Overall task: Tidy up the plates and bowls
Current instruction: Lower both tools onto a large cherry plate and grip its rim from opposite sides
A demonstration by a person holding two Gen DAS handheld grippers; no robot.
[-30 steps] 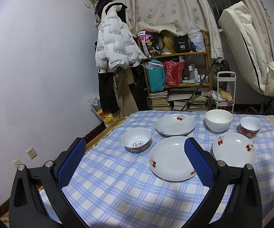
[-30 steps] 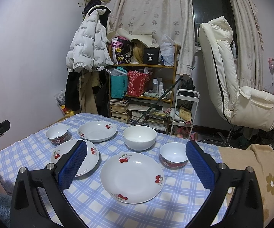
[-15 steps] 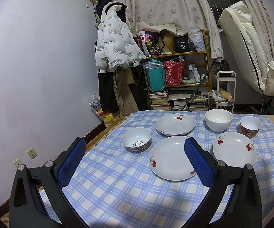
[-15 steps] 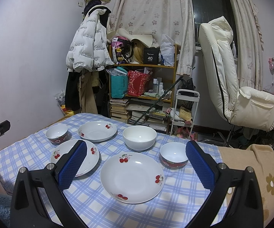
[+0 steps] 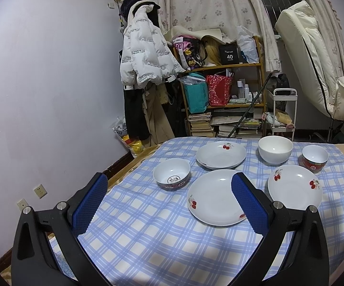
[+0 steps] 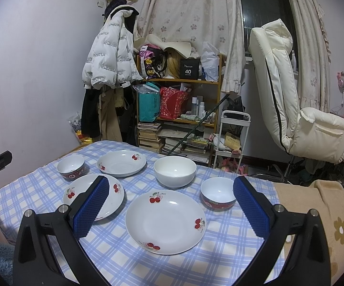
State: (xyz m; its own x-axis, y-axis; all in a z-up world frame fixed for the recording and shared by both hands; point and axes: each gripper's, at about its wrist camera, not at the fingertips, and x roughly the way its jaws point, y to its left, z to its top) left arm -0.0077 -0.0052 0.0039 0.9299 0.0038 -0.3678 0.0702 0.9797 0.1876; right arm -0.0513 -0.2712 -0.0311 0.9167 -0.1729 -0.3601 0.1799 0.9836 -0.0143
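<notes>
Both tools wide open, nothing held: left tool and right tool hovering above the near edge of the bench (blue-and-white check cloth).

Six pieces on the cloth, all separate, none stacked:
- near-right cherry plate, in front of right tool
- near-left cherry plate, partly behind left tool's right pad
- far cherry plate, just behind near-left one
- plain white bowl, back centre
- right red-rimmed bowl, just right of near-right plate
- left patterned bowl, left of near-left plate (mark printed inside bottom)

All upright. Cluttered shelf and cream recliner beyond the bench.
</notes>
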